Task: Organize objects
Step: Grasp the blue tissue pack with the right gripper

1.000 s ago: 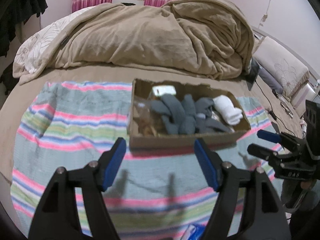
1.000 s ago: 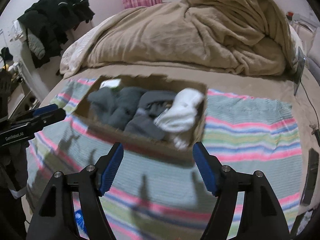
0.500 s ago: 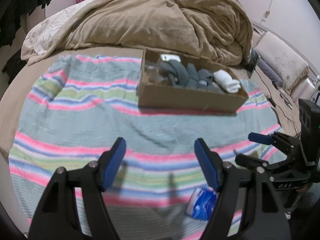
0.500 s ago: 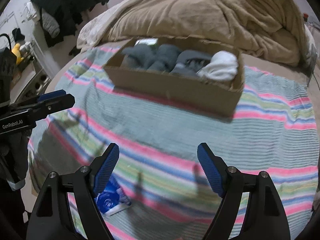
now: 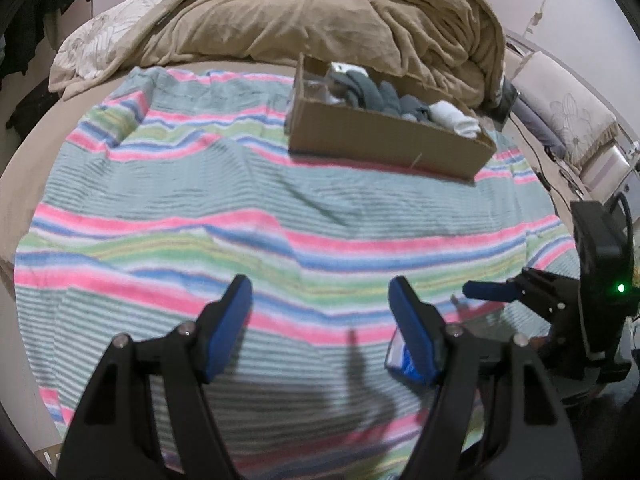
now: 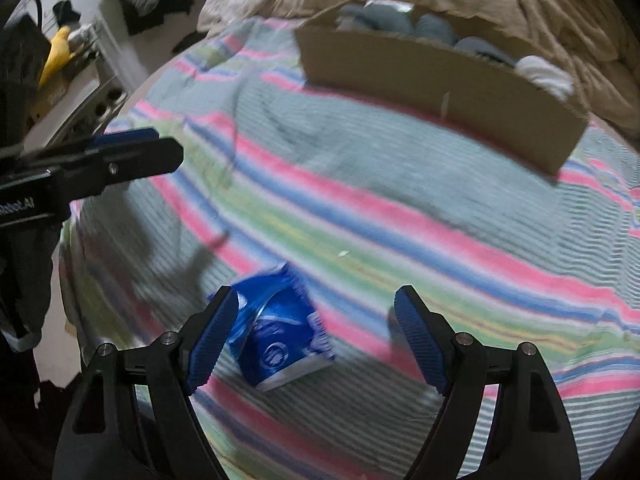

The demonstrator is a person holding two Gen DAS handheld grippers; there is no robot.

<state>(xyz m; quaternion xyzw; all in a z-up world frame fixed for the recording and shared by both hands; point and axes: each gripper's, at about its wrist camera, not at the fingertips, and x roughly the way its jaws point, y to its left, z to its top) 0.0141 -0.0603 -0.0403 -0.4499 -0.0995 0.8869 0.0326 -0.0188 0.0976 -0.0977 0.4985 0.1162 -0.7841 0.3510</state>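
Left wrist view: the left claw [image 5: 320, 312] is held apart, empty, over the striped blanket [image 5: 240, 208] on the bed. A cardboard box [image 5: 384, 140] of socks [image 5: 372, 94] is seen beyond.

Right wrist view: the right claw [image 6: 316, 328] is spread wide and empty; a blue packet [image 6: 280, 332] lies on the blanket just beside its left finger, contact unclear.

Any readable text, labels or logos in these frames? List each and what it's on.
"Robot.AI", cut off at the frame's left edge, on the body of the left gripper as seen in the right wrist view.
Blue packet on the striped blanket: white round logo and printing, too blurred to read.
Cardboard box: no print visible.
Nothing else legible.
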